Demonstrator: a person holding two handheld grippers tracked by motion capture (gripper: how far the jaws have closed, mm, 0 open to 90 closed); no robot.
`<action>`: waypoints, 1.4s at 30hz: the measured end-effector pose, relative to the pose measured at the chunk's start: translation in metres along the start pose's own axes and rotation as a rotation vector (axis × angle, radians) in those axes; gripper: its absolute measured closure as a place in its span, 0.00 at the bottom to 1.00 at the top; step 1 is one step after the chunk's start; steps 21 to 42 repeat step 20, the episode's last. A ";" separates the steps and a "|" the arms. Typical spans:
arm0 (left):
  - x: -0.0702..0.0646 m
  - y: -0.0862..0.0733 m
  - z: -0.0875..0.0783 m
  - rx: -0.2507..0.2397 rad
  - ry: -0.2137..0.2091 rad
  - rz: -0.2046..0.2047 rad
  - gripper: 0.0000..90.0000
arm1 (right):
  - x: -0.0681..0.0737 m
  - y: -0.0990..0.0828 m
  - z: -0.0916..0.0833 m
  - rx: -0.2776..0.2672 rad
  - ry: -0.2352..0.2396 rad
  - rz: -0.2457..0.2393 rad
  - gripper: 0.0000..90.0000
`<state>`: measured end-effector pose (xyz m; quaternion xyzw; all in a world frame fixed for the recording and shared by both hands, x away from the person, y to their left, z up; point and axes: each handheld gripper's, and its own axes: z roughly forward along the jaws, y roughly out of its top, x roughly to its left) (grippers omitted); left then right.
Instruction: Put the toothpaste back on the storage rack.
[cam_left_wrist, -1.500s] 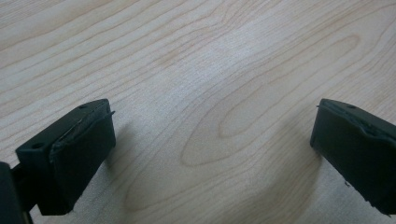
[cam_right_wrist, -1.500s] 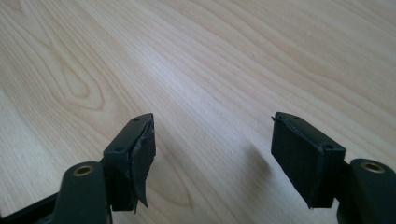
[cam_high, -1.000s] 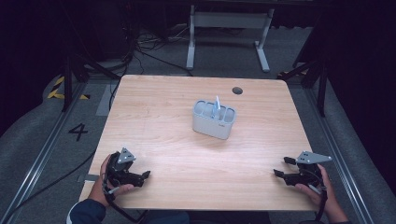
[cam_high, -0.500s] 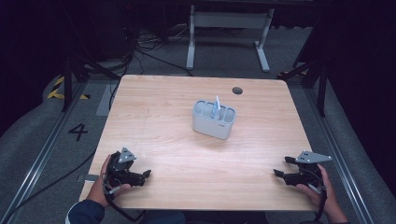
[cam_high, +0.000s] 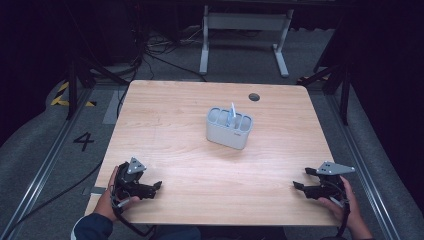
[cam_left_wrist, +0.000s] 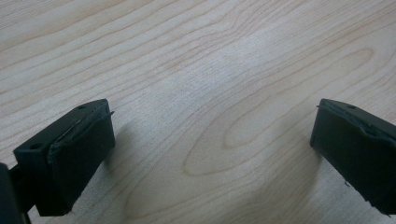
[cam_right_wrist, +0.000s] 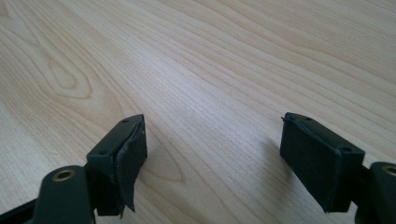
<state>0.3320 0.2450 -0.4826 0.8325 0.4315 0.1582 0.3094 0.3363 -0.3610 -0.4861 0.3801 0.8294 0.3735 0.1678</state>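
On the counter: wide wooden counter (cam_high: 180, 125), bare apart from one caddy; I've got both tools parked on its near edge.
Caddy: grey divided caddy (cam_high: 229, 128) stands upright a little past the middle of the counter, well apart from both of my tools.
Utensil: one pale, thin utensil (cam_high: 232, 114) sticks up out of a compartment toward the far side; I can't tell what it is from here.
Left hand-held gripper: left hand-held gripper (cam_high: 156, 186) rests at the near left corner, jaws spread wide over bare wood, nothing between them.
Right hand-held gripper: right hand-held gripper (cam_high: 302, 179) sits at the near right corner; its jaws have just been opening and now stand apart, nothing between them.
Risk, caddy: I reckon the caddy is light, so a reach that clips its rim could shove or tip it.
Risk, utensil: that stick is thin and leaning loosely; closing off-centre could push it aside, or lift the caddy with it.
Risk, arms: both tools converging on one small target could knock together.
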 end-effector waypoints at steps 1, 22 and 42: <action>0.000 0.000 0.000 -0.003 -0.001 0.003 0.00 | 0.000 0.000 0.000 0.000 0.000 0.000 0.26; -0.002 0.001 0.002 -0.007 0.016 -0.021 0.00 | 0.000 0.000 0.000 0.002 -0.006 0.008 0.24; -0.002 0.001 0.002 -0.007 0.016 -0.021 0.00 | 0.000 0.000 0.000 0.002 -0.006 0.008 0.24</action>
